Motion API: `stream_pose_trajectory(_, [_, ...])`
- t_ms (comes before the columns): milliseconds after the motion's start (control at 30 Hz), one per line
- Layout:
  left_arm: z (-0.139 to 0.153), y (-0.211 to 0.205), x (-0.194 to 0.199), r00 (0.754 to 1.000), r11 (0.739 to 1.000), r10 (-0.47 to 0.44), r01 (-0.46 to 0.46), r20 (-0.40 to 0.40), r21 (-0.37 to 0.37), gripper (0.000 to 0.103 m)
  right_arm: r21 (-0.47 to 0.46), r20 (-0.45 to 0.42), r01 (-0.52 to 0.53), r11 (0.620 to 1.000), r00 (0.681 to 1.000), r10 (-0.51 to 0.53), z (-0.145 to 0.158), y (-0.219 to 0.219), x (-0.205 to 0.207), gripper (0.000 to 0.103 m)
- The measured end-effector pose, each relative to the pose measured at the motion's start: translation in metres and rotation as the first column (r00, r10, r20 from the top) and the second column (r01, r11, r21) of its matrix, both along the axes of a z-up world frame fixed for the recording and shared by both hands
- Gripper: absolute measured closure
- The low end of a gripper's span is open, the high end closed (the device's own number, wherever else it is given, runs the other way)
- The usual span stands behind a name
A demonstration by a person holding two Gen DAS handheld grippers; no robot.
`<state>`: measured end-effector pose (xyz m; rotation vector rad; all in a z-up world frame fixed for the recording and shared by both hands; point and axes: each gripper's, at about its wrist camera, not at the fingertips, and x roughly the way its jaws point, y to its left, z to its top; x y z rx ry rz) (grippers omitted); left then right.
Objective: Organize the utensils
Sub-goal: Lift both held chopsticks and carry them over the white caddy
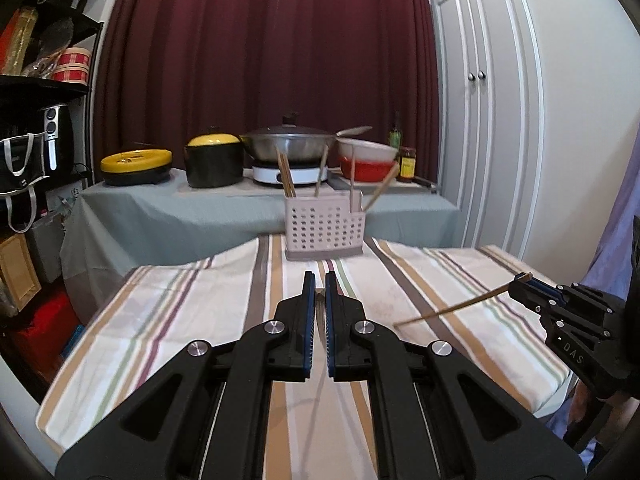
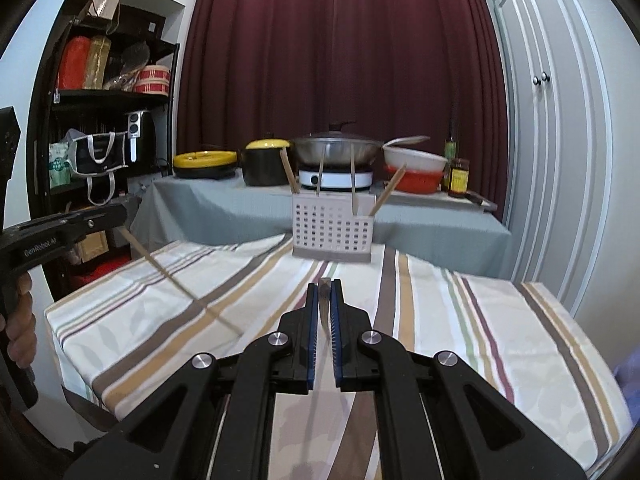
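A pale perforated utensil holder (image 1: 324, 232) (image 2: 332, 232) stands at the far edge of the striped tablecloth (image 1: 180, 312) (image 2: 460, 320), with several wooden chopsticks (image 1: 287, 176) (image 2: 289, 172) leaning in it. My left gripper (image 1: 319, 276) (image 2: 122, 216) is shut on a chopstick (image 2: 180, 280) that slants down toward the cloth. My right gripper (image 2: 325, 286) (image 1: 520, 280) is shut on another chopstick (image 1: 452, 308), which points left and down. Both grippers hover over the near half of the table, short of the holder.
Behind the holder a grey-clothed table (image 1: 160, 208) carries yellow-lidded pots (image 1: 214, 160), a wok on a cooker (image 1: 290, 148), stacked bowls (image 1: 366, 160) and jars (image 1: 406, 164). A black shelf (image 1: 40, 120) stands left and white wardrobe doors (image 1: 492, 120) right. A hand (image 2: 18, 320) holds the left gripper's handle.
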<state>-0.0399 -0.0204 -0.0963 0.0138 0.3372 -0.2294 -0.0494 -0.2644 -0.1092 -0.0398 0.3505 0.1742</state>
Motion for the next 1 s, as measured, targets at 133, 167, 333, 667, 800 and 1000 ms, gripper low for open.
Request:
stream_pose_trajectory(133, [0.021,0.008,-0.002,1.0,1.0,0.026,-0.026,0.015,0.011,0.098,0.013,-0.002,-0.011,1.0,1.0,0.011,0.014,-0.003,0.006,0.096])
stream_pose_trajectory(167, [0.023,0.008,-0.002,0.999,0.999,0.03,-0.03,0.017,0.016,0.098,0.015,-0.004,-0.012,1.0,1.0,0.012,0.016,-0.003,0.008,0.096])
stream_pose_trajectory(333, [0.027,0.012,0.009,0.999,0.998,0.051,-0.052,0.018,0.026,0.098,0.019,-0.015,-0.017,1.0,1.0,0.018,0.023,-0.005,0.021,0.096])
stream_pose_trajectory(667, [0.028,0.013,0.045,0.997,0.997,0.075,-0.076,0.009,0.025,0.098,0.012,0.014,-0.026,1.0,1.0,0.026,0.031,-0.003,0.048,0.096])
stream_pose_trajectory(800, [0.029,0.012,0.058,0.997,0.997,0.077,-0.077,0.005,0.024,0.097,0.017,0.025,-0.021,1.0,0.999,0.021,0.033,-0.004,0.058,0.096])
stream_pose_trajectory(1000, [0.029,0.013,0.072,0.997,0.997,0.073,-0.073,-0.003,0.013,0.098,0.029,0.037,-0.02,0.999,0.999,0.019,0.039,-0.006,0.067,0.096])
